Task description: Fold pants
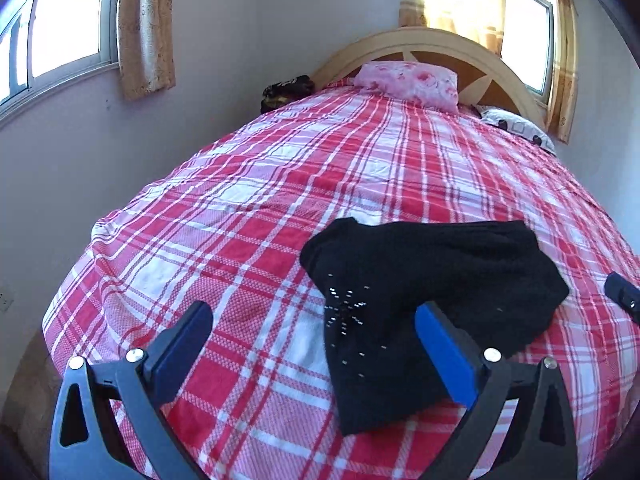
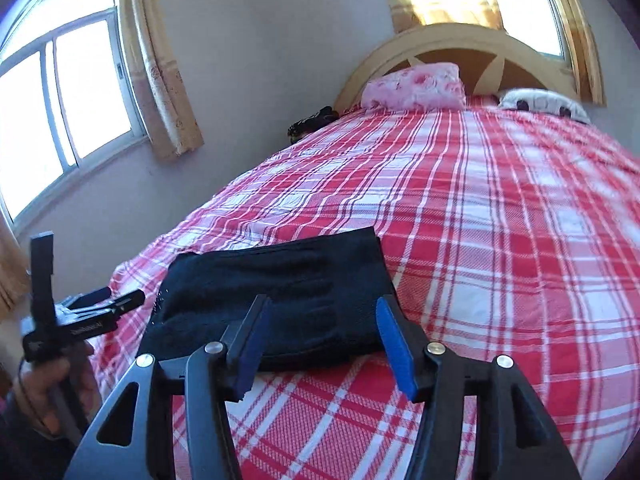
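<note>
Plaid-covered bed, arched headboard, sunlit curtained windows.

Pants: black matt cloth, soft, slightly fuzzy; small shiny studs on one part. Bed cover: woven red-and-white check cloth, coarse weave, matt. My left tongs and right tongs: matt black plastic arms, smooth blue pads, bright metal screws. Headboard: pale painted wood, slight sheen. Pillow: pink printed cloth.
</note>
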